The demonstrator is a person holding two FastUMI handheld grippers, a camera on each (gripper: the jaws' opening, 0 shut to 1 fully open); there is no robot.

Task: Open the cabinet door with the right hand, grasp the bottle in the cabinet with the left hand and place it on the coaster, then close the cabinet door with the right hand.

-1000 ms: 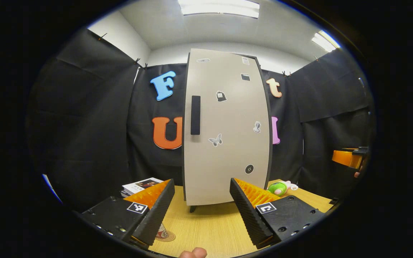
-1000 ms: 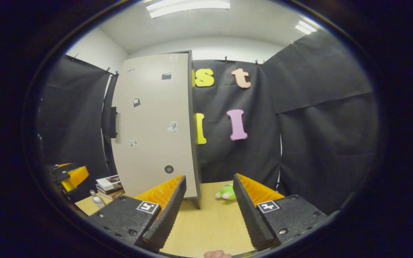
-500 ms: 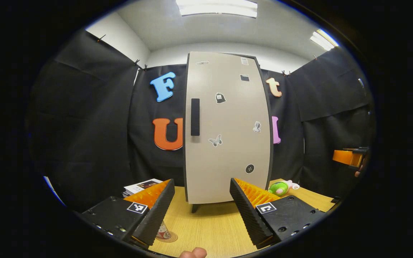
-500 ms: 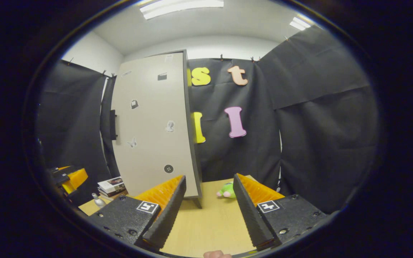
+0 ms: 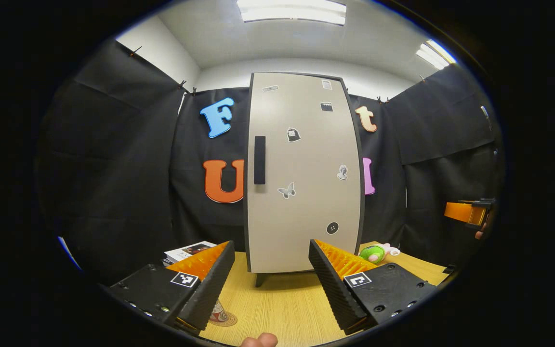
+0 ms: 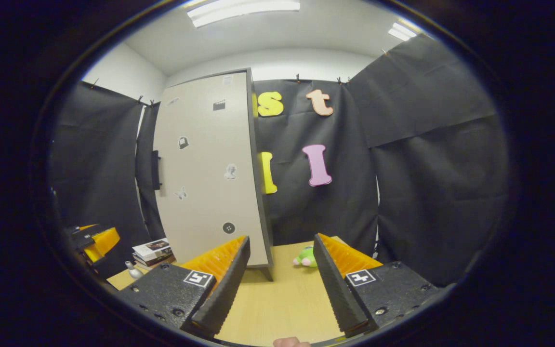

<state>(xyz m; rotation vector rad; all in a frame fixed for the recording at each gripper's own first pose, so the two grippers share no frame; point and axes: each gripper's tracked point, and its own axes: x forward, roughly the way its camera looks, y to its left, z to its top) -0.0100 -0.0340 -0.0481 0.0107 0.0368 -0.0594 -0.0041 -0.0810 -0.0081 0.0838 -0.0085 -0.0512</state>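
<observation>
Cabinet door (image 5: 304, 173) upright, closed; both grippers' fingers (image 5: 210, 284) spread wide, holding nothing.

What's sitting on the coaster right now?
A bottle stands on the coaster, mostly covered by a finger of the left gripper. In the right gripper view it shows upright near the books. The cabinet door is shut.

You have one cabinet (image 5: 304, 173) with one door handle (image 5: 259, 159), one bottle (image 6: 133, 270), one coaster (image 5: 224, 318), one stack of books (image 5: 188, 250), one green plush toy (image 5: 374, 251), two grippers.
</observation>
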